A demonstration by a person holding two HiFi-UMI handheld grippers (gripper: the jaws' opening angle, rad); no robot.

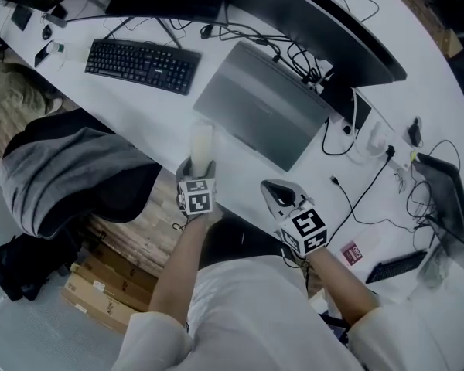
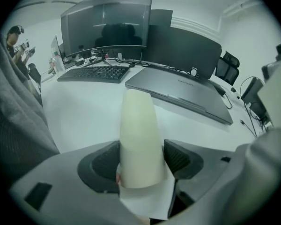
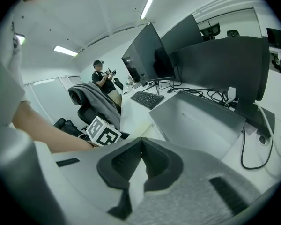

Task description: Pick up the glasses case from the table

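Observation:
The glasses case (image 1: pixel 202 141) is a long cream-coloured case lying on the white table (image 1: pixel 131 110) near its front edge. My left gripper (image 1: pixel 199 165) points steeply down over the near end of the case. In the left gripper view the case (image 2: pixel 139 135) fills the gap between the two dark pads (image 2: pixel 103 165), and both pads touch its sides. My right gripper (image 1: pixel 277 194) hovers to the right of it above the table edge. Its jaws (image 3: pixel 141 142) meet at the tips with nothing between them.
A closed grey laptop (image 1: pixel 263 103) lies just behind the case, with a black keyboard (image 1: pixel 143 64) to the left and dark monitors (image 1: pixel 325 29) at the back. Cables (image 1: pixel 348 199) and a red card (image 1: pixel 352 252) lie at the right. A chair with a grey jacket (image 1: pixel 69 168) stands at the left.

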